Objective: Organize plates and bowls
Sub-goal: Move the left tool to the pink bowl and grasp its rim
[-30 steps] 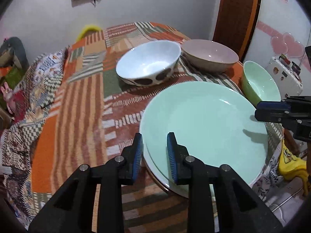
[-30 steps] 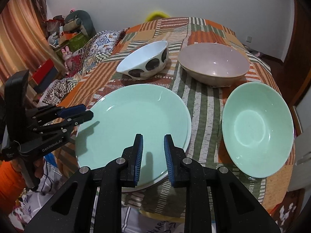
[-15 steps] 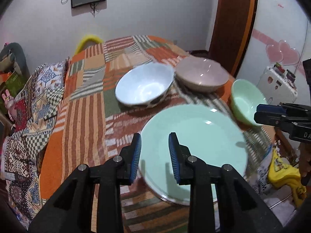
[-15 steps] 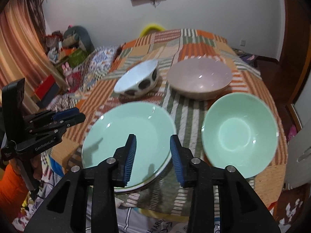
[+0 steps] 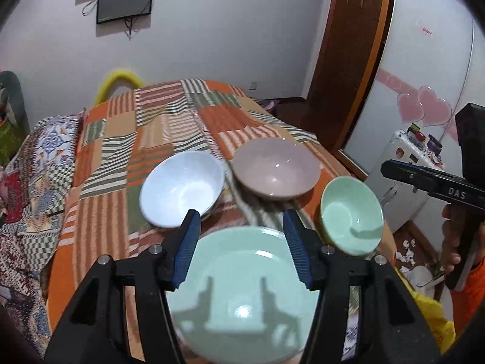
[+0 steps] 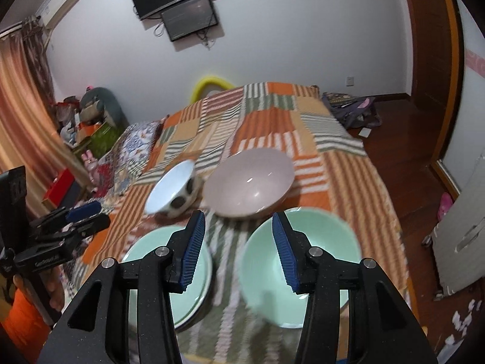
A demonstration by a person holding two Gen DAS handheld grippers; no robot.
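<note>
Hovering over the striped patchwork blanket with both tools spread wide and nothing held. Left gripper framed at bottom centre of its view, blue pads parted, mint green plate directly below and between the fingers, not touched. White bowl just above the left pad, pinkish-beige bowl above the right pad, small mint bowl off to the right of the fingers, near the blanket's edge. Right gripper also gaping, pads apart over bare striped cloth; plate peeking out behind its left finger at lower left, looks like a stack with a second rim underneath, hard to be sure. Mint bowl behind its right finger at lower right, pinkish bowl centre frame just above the pads, white bowl with dark spots on the outside tilted beside it, rims about touching. All bowls and the plate empty. Readable text: "DAS" in white on the black tool body at right edge of the left view, and something like "GenRobot" on the other tool at lower left of the right view, too blurry to confirm. Dark wall screen at upper left-centre.
</note>
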